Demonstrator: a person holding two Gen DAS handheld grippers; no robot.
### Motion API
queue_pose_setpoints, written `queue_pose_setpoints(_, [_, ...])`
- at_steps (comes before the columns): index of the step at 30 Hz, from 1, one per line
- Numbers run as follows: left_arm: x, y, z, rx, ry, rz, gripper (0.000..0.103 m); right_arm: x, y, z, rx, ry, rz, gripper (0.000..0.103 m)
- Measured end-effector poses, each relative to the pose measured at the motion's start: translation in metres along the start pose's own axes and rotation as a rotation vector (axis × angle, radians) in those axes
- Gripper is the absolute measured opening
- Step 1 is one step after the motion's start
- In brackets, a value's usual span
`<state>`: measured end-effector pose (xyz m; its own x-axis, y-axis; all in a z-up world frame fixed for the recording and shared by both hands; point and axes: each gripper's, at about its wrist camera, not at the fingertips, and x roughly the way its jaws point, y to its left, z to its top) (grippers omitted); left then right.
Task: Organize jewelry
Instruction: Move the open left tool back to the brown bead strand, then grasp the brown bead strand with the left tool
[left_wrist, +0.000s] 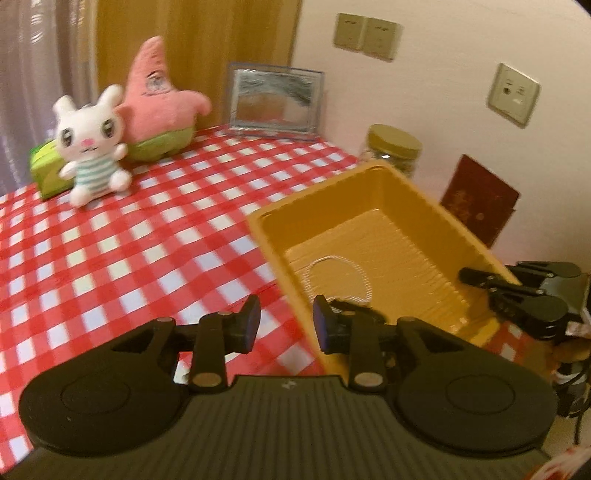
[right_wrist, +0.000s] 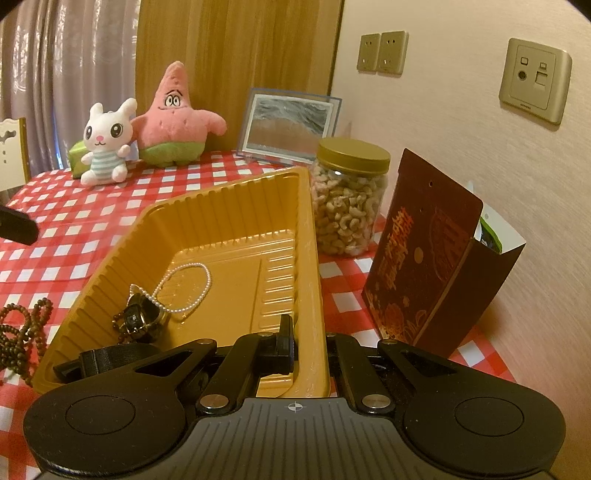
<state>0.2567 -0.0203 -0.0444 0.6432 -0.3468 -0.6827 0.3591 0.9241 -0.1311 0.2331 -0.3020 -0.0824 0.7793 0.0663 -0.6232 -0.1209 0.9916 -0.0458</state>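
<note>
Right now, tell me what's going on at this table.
Someone is sorting jewelry into a yellow tray. The right gripper is clamped on the tray's right wall. The left gripper hangs open over its near-left corner. A pearl strand and dark pieces lie inside; a brown bead string is still on the tablecloth.

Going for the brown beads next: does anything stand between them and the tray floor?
Only the yellow tray itself: its ribbed left wall. The brown beads lie just outside it. Nothing else visible blocks the way.
</note>
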Motion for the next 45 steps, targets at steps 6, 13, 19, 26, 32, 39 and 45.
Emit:
queue_pose_setpoints(6, [-0.011,0.028,-0.011,-0.051,0.019,0.084,0.031,0.001,0.0,0.0,-0.001,-0.002,0.0,0.003])
queue_pose_setpoints(13, [-0.029,0.059,-0.029,-0.101,0.039,0.19,0.031,0.001,0.001,-0.001,-0.003,-0.007,0.004,0.003])
queue_pose_setpoints(19, [-0.052,0.089,-0.052,-0.176,0.063,0.302,0.031,0.001,0.0,-0.002,-0.006,-0.008,0.005,0.003])
queue_pose_setpoints(26, [-0.077,0.112,-0.081,-0.246,0.09,0.39,0.031,0.002,0.001,-0.001,-0.016,-0.012,0.007,0.003])
queue_pose_setpoints(32, [-0.086,0.113,-0.101,-0.269,0.106,0.398,0.031,0.006,0.003,0.0,-0.027,-0.011,0.015,0.003])
queue_pose_setpoints(39, [-0.078,0.102,-0.11,-0.266,0.123,0.352,0.031,0.008,0.005,0.0,-0.038,-0.01,0.021,0.003])
queue_pose_setpoints(45, [-0.064,0.086,-0.109,-0.242,0.132,0.291,0.031,0.007,0.004,-0.001,-0.04,-0.007,0.023,0.003])
